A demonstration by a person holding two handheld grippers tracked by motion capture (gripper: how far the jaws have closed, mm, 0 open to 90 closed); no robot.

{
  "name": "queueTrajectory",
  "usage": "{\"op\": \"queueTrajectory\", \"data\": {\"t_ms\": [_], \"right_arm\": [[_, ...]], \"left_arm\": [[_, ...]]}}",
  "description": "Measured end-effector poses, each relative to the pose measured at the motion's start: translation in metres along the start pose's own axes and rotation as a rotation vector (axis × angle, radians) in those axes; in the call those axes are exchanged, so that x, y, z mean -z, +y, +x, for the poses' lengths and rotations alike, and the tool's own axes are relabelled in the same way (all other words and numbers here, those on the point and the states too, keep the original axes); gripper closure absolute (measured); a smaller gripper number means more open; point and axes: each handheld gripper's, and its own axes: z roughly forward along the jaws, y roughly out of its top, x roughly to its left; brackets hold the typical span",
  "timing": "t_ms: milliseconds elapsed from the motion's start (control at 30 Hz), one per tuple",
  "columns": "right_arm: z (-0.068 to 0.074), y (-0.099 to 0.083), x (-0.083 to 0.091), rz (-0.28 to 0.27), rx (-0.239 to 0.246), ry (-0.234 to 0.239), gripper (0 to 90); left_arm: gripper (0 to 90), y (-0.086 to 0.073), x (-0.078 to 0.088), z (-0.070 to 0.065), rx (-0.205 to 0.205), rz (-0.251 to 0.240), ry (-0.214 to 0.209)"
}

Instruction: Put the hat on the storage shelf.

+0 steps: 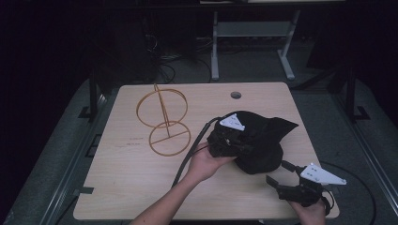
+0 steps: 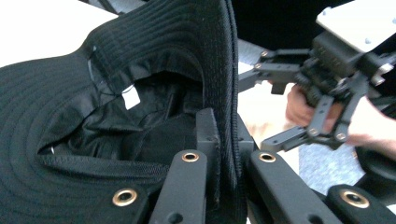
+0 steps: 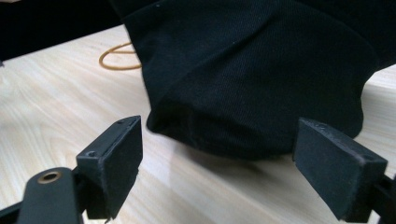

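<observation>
Left gripper (image 2: 227, 154) clamped on hat (image 1: 263, 140) brim; right gripper (image 3: 233, 163) jaws apart, near it. Hat looks light, floppy; stitched brim likely the best hold.

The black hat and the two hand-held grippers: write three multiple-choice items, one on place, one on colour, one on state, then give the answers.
1. The wire stand sits where from the hat?
A. left
B. right
C. under it

2. The stand's colour?
A. blue
B. golden
C. white

3. The right hand-held gripper is:
A. clamped on the hat
C. shut on nothing
B. open

Answers: 1 A, the high view shows it on the table's left half. 2 B, its rings look golden. 3 B, its jaws stand apart before the hat, while the left hand-held gripper pinches the brim.
</observation>
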Motion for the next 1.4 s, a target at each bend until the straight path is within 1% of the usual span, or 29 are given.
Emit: {"op": "queueTrajectory", "data": {"t_ms": [33, 100, 133, 200, 267, 367, 400, 433, 467, 533, 567, 633, 667, 700, 767, 833, 933, 967, 1000, 1033, 1067, 1100, 1133, 1167, 1200, 1233, 1300, 1333, 1400], "right_arm": [[-0.001, 0.0, -0.001, 0.0, -0.013, 0.007, 15.0], [-0.003, 0.0, -0.001, -0.005, -0.019, 0.009, 15.1], [-0.004, -0.002, -0.001, -0.005, -0.03, 0.004, 15.1], [-0.007, -0.004, -0.001, 0.005, -0.046, -0.002, 15.0], [-0.008, -0.006, -0.003, 0.012, -0.053, 0.0, 15.0], [-0.011, -0.005, -0.009, 0.026, -0.033, -0.005, 15.1], [-0.011, -0.005, -0.009, 0.026, -0.033, -0.005, 15.1], [-0.015, -0.005, -0.014, 0.027, -0.026, -0.011, 15.2], [-0.016, -0.004, -0.017, 0.027, -0.029, -0.01, 15.3], [-0.017, -0.003, -0.021, 0.031, -0.014, -0.016, 17.0], [-0.017, -0.003, -0.022, 0.029, -0.007, -0.018, 18.2], [-0.013, -0.002, -0.023, 0.017, 0.015, 0.001, 21.8], [-0.011, -0.002, -0.023, 0.009, 0.027, 0.009, 22.0], [-0.009, -0.001, -0.024, 0.007, 0.041, 0.012, 22.3], [-0.008, 0.0, -0.026, 0.016, 0.063, 0.005, 24.8], [-0.009, 0.0, -0.027, 0.011, 0.066, -0.004, 30.4], [-0.011, 0.0, -0.029, 0.006, 0.095, -0.029, 43.3], [-0.01, 0.001, -0.03, 0.005, 0.096, -0.037, 49.4], [-0.01, 0.001, -0.03, 0.005, 0.096, -0.037, 49.4], [-0.011, 0.002, -0.031, -0.002, 0.104, -0.053, 59.8], [-0.013, 0.003, -0.032, -0.013, 0.09, -0.047, 63.5], [-0.014, 0.004, -0.032, -0.021, 0.086, -0.041, 70.1], [-0.013, 0.005, -0.031, -0.033, 0.09, -0.038, 77.8], [-0.012, 0.007, -0.03, -0.047, 0.099, -0.036, 83.5], [-0.012, 0.009, -0.029, -0.045, 0.101, -0.031, 85.0], [-0.012, 0.011, -0.028, -0.043, 0.106, -0.026, 86.1], [-0.013, 0.013, -0.026, -0.045, 0.12, -0.016, 87.2], [-0.013, 0.014, -0.024, -0.045, 0.128, -0.016, 87.4], [-0.011, 0.016, -0.022, -0.039, 0.143, -0.014, 87.7]], "left_arm": [[87.3, 0.0, -0.001, 0.0, -0.001, 0.003, -0.004], [87.3, 0.0, -0.002, -0.001, 0.001, 0.0, -0.004], [87.3, 0.001, -0.002, -0.002, -0.005, 0.003, -0.003], [87.3, 0.001, -0.002, -0.003, 0.0, 0.0, -0.012], [87.3, 0.001, -0.004, -0.005, -0.014, 0.009, -0.005], [87.3, 0.001, -0.007, -0.007, -0.023, 0.019, -0.009], [87.3, 0.002, -0.008, -0.008, -0.03, 0.02, -0.007], [87.3, 0.003, -0.009, -0.01, -0.047, 0.027, 0.0], [87.3, 0.004, -0.009, -0.011, -0.055, 0.031, 0.005], [87.3, 0.005, -0.01, -0.012, -0.053, 0.026, 0.002], [87.3, 0.005, -0.01, -0.011, -0.051, 0.028, -0.001], [87.3, 0.005, -0.01, -0.011, -0.055, 0.032, -0.003], [87.4, 0.006, -0.01, -0.01, -0.053, 0.035, -0.017], [87.4, 0.006, -0.01, -0.01, -0.058, 0.039, -0.018], [87.5, 0.006, -0.01, -0.012, -0.062, 0.038, -0.022], [87.5, 0.006, -0.01, -0.013, -0.064, 0.036, -0.02], [87.7, 0.006, -0.01, -0.013, -0.059, 0.034, -0.024], [87.7, 0.006, -0.01, -0.013, -0.061, 0.034, -0.027], [87.7, 0.006, -0.01, -0.013, -0.061, 0.034, -0.027], [87.7, 0.005, -0.01, -0.013, -0.058, 0.032, -0.033], [87.7, 0.006, -0.009, -0.013, -0.061, 0.03, -0.032], [87.7, 0.005, -0.008, -0.013, -0.063, 0.029, -0.034], [87.7, 0.005, -0.008, -0.013, -0.058, 0.023, -0.039], [87.8, 0.005, -0.007, -0.013, -0.055, 0.017, -0.043], [87.7, 0.005, -0.005, -0.012, -0.058, 0.02, -0.045], [87.7, 0.004, -0.004, -0.011, -0.051, 0.018, -0.046], [87.5, 0.004, -0.001, -0.01, -0.056, 0.023, -0.048], [87.4, 0.003, 0.0, -0.011, -0.053, 0.018, -0.045], [87.2, 0.002, 0.002, -0.011, -0.059, 0.014, -0.044]]}}
